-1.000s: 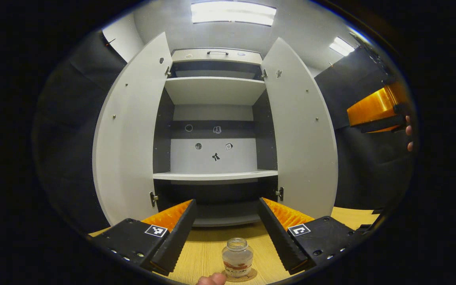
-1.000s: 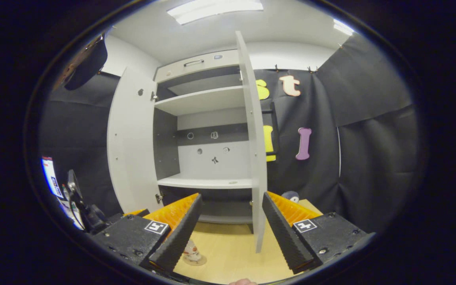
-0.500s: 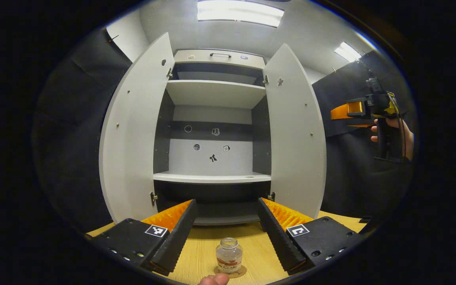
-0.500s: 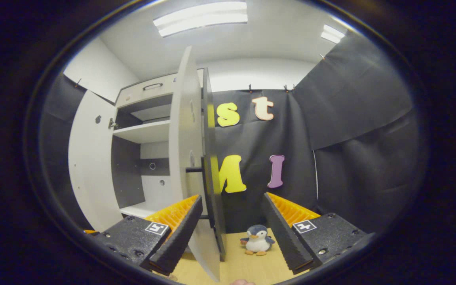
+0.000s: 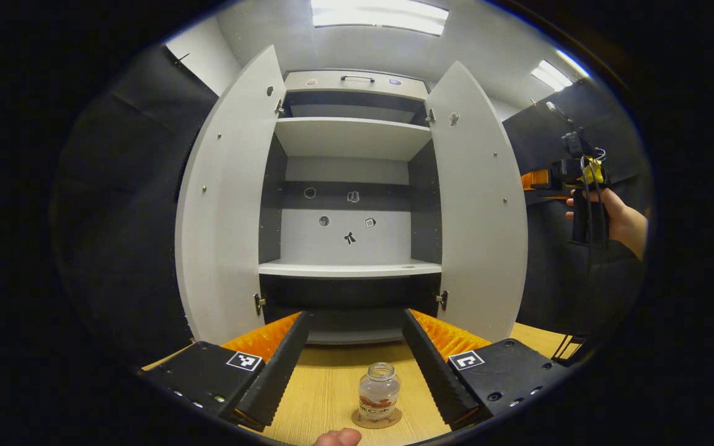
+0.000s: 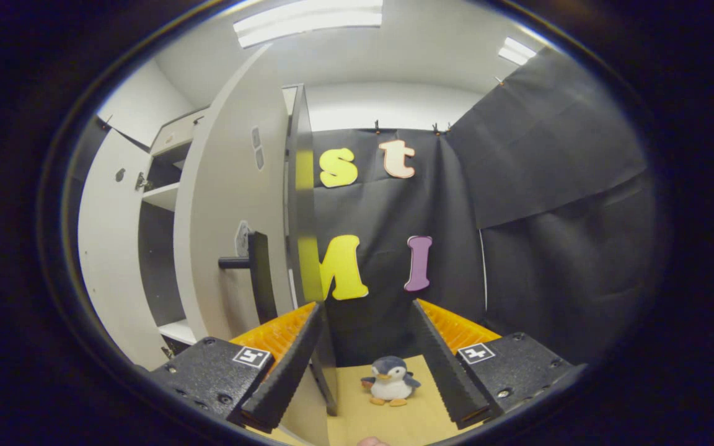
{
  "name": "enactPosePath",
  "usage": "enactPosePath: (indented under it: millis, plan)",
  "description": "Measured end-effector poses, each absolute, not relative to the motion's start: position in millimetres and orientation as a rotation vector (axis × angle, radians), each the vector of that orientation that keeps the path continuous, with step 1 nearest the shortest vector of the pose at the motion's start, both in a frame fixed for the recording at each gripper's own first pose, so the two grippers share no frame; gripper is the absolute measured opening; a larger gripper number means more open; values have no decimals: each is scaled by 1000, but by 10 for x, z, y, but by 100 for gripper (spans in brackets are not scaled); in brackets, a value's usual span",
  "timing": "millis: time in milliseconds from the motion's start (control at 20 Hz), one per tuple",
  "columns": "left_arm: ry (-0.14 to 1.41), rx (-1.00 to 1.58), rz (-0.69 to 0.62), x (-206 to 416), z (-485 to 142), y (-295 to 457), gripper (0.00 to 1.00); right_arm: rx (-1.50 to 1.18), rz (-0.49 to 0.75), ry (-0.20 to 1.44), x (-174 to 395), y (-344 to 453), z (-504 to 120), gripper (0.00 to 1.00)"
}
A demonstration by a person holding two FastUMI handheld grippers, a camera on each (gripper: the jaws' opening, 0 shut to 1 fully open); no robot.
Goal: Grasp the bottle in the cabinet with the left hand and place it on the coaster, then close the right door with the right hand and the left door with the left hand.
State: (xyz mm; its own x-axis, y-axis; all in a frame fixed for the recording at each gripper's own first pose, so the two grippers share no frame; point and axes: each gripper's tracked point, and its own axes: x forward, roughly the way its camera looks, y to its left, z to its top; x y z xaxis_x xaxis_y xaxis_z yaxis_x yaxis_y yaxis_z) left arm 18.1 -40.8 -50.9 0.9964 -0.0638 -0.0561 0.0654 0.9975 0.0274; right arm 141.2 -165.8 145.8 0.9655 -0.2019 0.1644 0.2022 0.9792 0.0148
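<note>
My left claw (image 5: 354, 365) hangs spread over the light wooden table (image 5: 326, 396); the small clear glass bottle (image 5: 377, 391) stands between its fingers on the round cork coaster (image 5: 376, 418). Beyond stands the white two-door cabinet (image 5: 351, 136), left door (image 5: 227, 204) and right door (image 5: 481, 210) swung wide. My right claw (image 6: 366, 362) is right of the right door, near its outer face, the small plush penguin (image 6: 390, 381) on the table between its fingers.

Black gripper bodies (image 5: 351, 365) — orange ribbed jaws, square markers.
</note>
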Motion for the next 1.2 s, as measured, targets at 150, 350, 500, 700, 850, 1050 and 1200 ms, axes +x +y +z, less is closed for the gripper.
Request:
enactPosePath:
  millis: [150,350,500,700,850,1050,1200]
  plan:
    - [38,41,-42,207,-489,-336,96,-7,-193,-160,1421,-1557,1454,94]
    - [34,63,-31,284,-518,-268,93,-19,-106,-135,1424,-1181,1403,94]
    - [37,75,-24,291,-530,-228,96,0,-25,-111,1503,-796,1323,94]
    - [46,97,2,266,-575,-99,94,19,76,-94,1733,-309,1251,95]
    - [55,108,25,219,-589,4,94,32,127,-73,1945,-16,1102,95]
    - [58,114,59,170,-577,132,94,48,124,-86,2142,133,1038,98]
    - [55,117,79,129,-565,208,94,58,120,-93,2079,97,1063,98]
